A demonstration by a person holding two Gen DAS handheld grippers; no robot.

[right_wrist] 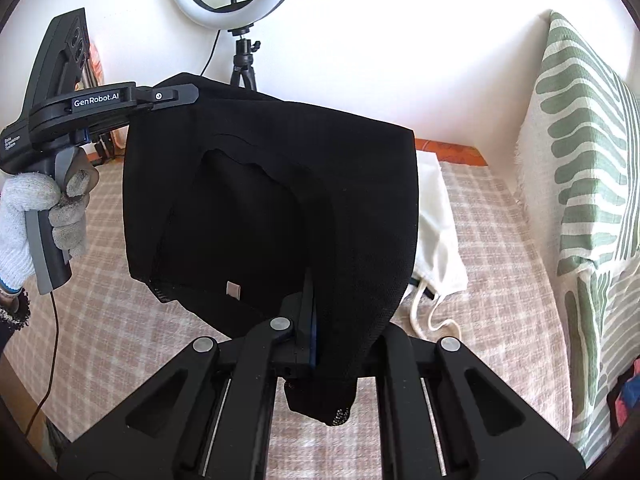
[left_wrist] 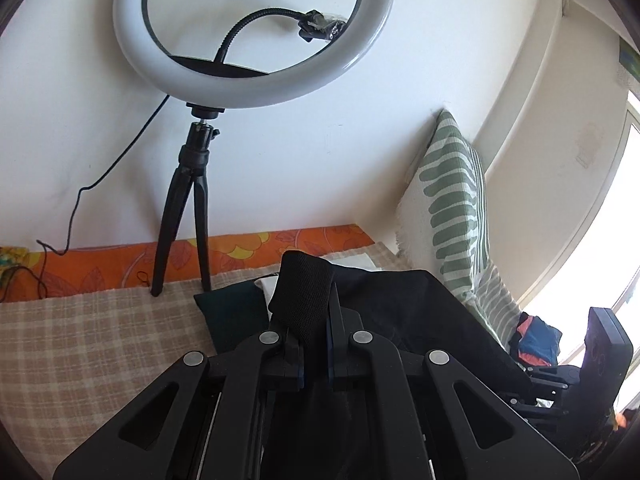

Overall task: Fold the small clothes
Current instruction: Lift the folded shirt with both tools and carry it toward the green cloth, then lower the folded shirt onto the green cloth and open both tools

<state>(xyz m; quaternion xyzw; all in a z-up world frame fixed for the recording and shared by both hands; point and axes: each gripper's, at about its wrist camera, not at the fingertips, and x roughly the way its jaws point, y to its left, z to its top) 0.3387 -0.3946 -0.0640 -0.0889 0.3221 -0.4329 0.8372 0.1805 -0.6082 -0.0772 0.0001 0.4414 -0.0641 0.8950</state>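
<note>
Black garment [right_wrist: 280, 200] hangs above the checked bed [right_wrist: 500, 264], left tongs [right_wrist: 176, 94] and right tongs [right_wrist: 320, 320] each clamped on one corner.

Bright daylight from blown-out window [left_wrist: 600, 280] at right; white wall [right_wrist: 360, 40] overexposed. Heavy fisheye warp, dark vignette corners. Sharp focus, soft shadows.

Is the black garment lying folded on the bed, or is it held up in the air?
Held up. The black garment hangs spread between the left claw and right claw, above the checked bedcover.
</note>
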